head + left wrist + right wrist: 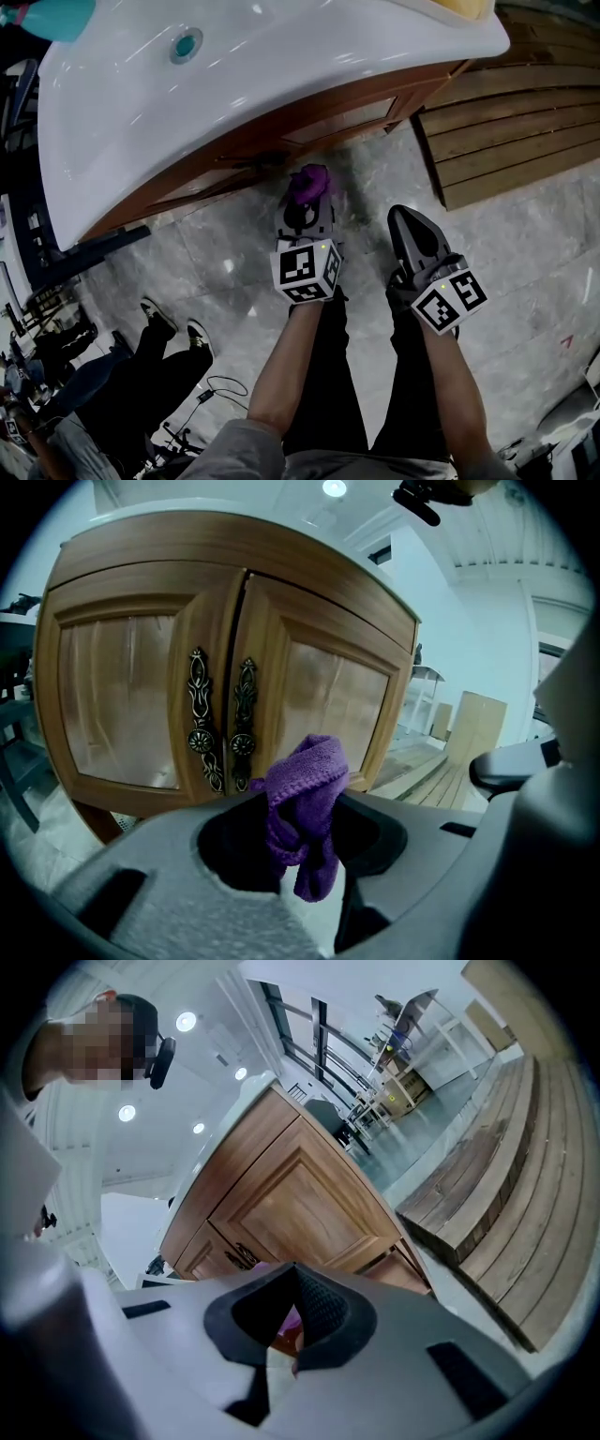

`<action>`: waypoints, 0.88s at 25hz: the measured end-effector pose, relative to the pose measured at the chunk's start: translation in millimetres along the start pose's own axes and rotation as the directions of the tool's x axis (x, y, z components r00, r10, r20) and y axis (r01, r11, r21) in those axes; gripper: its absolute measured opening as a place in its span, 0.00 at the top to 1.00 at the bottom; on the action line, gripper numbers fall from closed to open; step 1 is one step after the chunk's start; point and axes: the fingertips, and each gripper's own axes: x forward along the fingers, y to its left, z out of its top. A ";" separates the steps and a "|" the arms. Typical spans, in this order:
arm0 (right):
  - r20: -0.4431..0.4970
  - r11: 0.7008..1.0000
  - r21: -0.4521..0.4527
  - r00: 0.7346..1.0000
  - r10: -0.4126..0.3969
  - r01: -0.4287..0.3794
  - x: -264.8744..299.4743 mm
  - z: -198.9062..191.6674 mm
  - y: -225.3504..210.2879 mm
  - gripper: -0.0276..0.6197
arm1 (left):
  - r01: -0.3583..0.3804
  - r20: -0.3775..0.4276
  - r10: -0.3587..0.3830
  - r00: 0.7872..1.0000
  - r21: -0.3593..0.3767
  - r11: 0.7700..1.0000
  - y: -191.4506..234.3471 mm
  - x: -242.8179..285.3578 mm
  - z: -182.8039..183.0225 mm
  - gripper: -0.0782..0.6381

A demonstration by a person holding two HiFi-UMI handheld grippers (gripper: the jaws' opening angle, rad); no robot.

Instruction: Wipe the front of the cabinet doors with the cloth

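Note:
A bunched purple cloth (309,180) is pinched in my left gripper (307,195), which is shut on it and held just in front of the wooden cabinet doors (342,122) under the basin. In the left gripper view the cloth (305,794) stands up between the jaws, a short way from the two doors; the left door (122,700) and right door (328,696) are both closed, with ornate metal handles (199,719) at the centre seam. My right gripper (405,217) hangs to the right, shut and empty, and its own view (286,1330) looks toward the cabinet's right side (281,1204).
A white basin (234,75) with a teal drain (186,44) overhangs the cabinet. Wooden decking (506,131) lies to the right on the marble floor. Another person's legs and shoes (173,328) and cables (220,389) are at the lower left.

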 end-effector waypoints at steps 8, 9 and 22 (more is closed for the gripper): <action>0.027 0.999 0.014 0.999 -0.030 0.030 13.7 -10.9 -18.8 0.94 | -0.038 0.030 0.036 0.999 0.090 0.995 28.9 26.6 -18.4 0.70; 0.031 0.999 0.015 0.999 -0.033 0.032 14.9 -12.0 -20.3 0.94 | -0.042 0.029 0.040 0.999 0.091 0.995 32.0 28.8 -21.7 0.70; 0.059 0.998 0.016 0.997 -0.056 0.055 25.5 -16.9 -36.7 0.94 | -0.051 0.035 0.049 0.998 0.085 0.995 48.3 55.1 -32.9 0.70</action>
